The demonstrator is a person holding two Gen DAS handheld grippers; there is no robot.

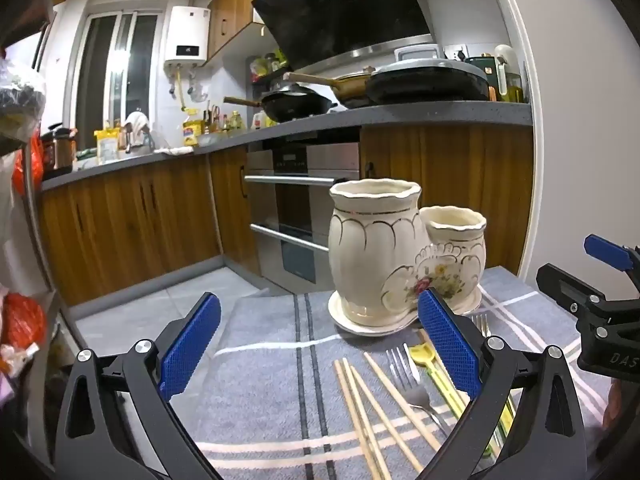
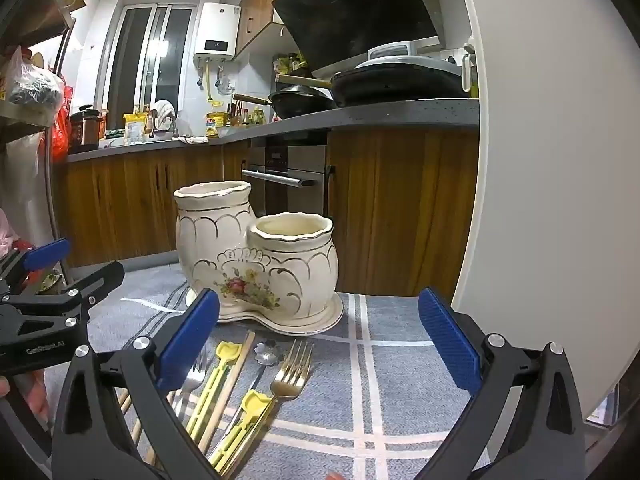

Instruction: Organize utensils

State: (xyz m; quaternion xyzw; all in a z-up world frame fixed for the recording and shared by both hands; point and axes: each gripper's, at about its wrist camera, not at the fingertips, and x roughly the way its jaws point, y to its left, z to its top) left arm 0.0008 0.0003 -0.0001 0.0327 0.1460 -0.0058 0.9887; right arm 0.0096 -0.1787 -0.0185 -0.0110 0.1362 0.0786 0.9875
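A cream ceramic holder with two joined pots (image 1: 384, 256) (image 2: 256, 256) stands on its saucer on the grey striped cloth (image 1: 264, 344) (image 2: 400, 344), empty as far as I see. In front of it lie loose utensils: wooden chopsticks (image 1: 376, 404) (image 2: 228, 388), a silver fork (image 1: 408, 376), a gold fork (image 2: 292, 372), yellow plastic pieces (image 1: 424, 356) (image 2: 216, 376) and a flower-shaped spoon (image 2: 267, 353). My left gripper (image 1: 320, 344) hovers open above the chopsticks, holding nothing. My right gripper (image 2: 320, 340) is open above the forks, also holding nothing.
The table ends just beyond the holder, with kitchen floor, wooden cabinets (image 1: 132, 216) and an oven (image 1: 300, 208) behind. A white wall or door edge (image 2: 540, 160) rises at the right. A shelf with bags (image 1: 20, 168) stands left.
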